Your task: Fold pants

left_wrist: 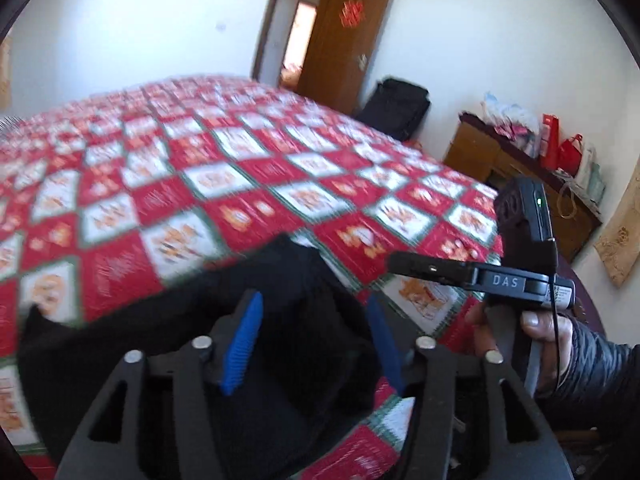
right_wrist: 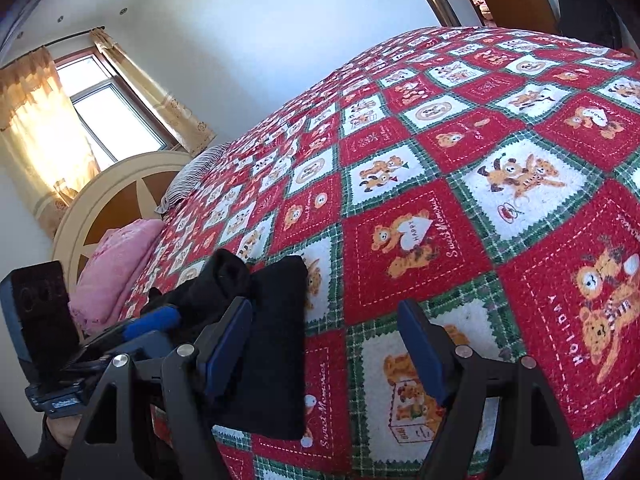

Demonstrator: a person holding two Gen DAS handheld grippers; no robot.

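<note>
The black pants (left_wrist: 168, 320) lie bunched on the red, white and green patchwork bedspread (left_wrist: 224, 184). My left gripper (left_wrist: 312, 344) hangs over them, its blue pads apart with black cloth between and below them; the view is blurred. In the right wrist view the pants (right_wrist: 276, 340) lie at the lower left as a folded black slab with a raised hump behind. My right gripper (right_wrist: 324, 352) is open and empty over the bedspread (right_wrist: 480, 184), its left finger (right_wrist: 228, 344) above the pants' edge. The right gripper's body (left_wrist: 516, 280) shows in the left wrist view.
A pink pillow (right_wrist: 116, 268) and a striped pillow (right_wrist: 192, 176) lie by the cream headboard (right_wrist: 116, 196) under a curtained window. A brown door (left_wrist: 344, 40), a black bag (left_wrist: 396, 108) and a wooden cabinet (left_wrist: 520, 184) with bags stand past the bed.
</note>
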